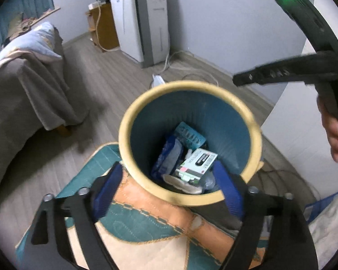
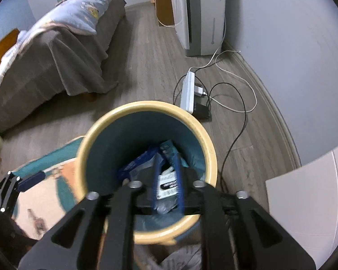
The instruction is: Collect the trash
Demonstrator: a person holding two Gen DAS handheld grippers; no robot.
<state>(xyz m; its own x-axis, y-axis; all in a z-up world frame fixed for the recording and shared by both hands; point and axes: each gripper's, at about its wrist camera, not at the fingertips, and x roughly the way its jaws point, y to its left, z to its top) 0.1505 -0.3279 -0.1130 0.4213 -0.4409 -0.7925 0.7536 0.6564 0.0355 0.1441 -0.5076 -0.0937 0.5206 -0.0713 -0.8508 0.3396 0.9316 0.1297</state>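
A round bin with a yellow rim and blue inside stands on the floor; it also shows in the right wrist view. Inside lie a white and green box, a blue wrapper and a teal packet. My left gripper is open, empty, above the bin's near rim. My right gripper hangs over the bin's mouth, its blue fingers a narrow gap apart with nothing between them. The right gripper's body shows at the upper right in the left wrist view.
A teal and orange quilted mat lies under the bin's near side. A grey covered bed stands at left. A white appliance, a power strip and cables lie by the wall. A white panel is at right.
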